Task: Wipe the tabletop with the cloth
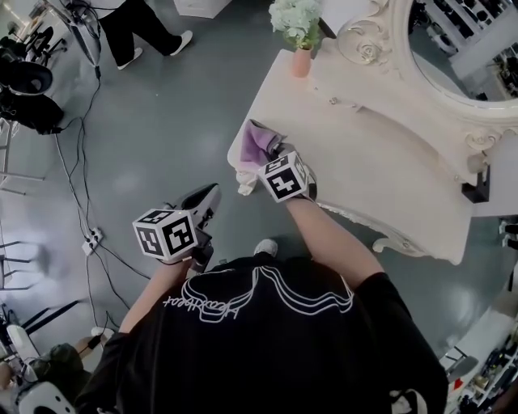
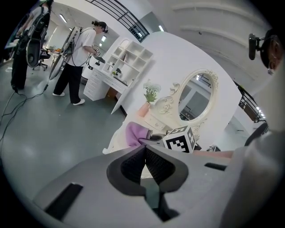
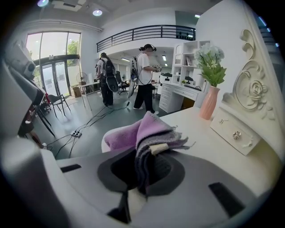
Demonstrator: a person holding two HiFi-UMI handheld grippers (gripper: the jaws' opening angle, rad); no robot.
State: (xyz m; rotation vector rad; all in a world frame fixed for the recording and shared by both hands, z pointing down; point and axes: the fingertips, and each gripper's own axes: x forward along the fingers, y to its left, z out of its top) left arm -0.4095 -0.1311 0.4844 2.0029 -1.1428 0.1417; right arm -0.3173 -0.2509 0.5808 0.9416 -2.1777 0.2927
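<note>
Room was evenly bright, daylight from the big windows [image 3: 53, 62] plus ceiling spots [image 3: 97, 12]; gripper views fisheyed hard, black corners.

Just ahead and right of the jaws of the right gripper [image 3: 142, 167] stood a cream carved wooden dressing table [image 3: 196, 131] with a small knobbed drawer [image 3: 236, 133]. Far beyond the jaws, across a smooth grey floor [image 3: 89, 116], white open shelves [image 3: 187, 55] rose over a white desk [image 3: 178, 94]. To the jaws' far left, tall glazed doors [image 3: 55, 67] let in daylight. High above ran a black-railed balcony [image 3: 142, 32] and round ceiling lamps [image 3: 97, 12].
</note>
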